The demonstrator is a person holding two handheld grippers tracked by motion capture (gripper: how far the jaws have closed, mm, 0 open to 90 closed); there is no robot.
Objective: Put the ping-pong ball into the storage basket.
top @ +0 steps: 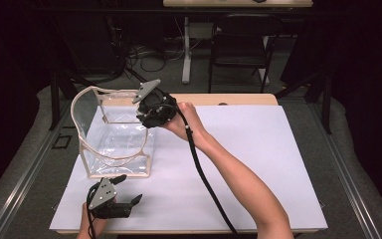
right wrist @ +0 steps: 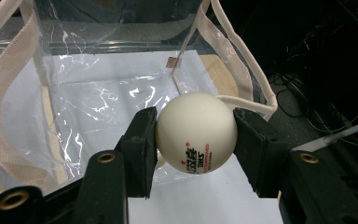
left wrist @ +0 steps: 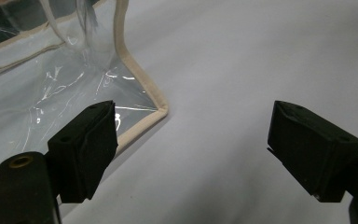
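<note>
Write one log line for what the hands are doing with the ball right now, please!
right gripper: shut on white ball, above clear bag | left gripper: open, by bag corner | ball not yet in bag

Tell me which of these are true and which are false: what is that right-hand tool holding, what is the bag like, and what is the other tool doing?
1. The right gripper clamps a white table tennis ball. True.
2. The ball is plain, with no markings. False: red and black print shows on its lower part.
3. The bag is clear plastic with beige trim. True.
4. The left gripper grips the bag's corner. False: its jaws stand wide apart with nothing between them, beside the corner.
5. The bag lies flat and folded on the white sheet. False: it stands upright with its mouth open.
</note>
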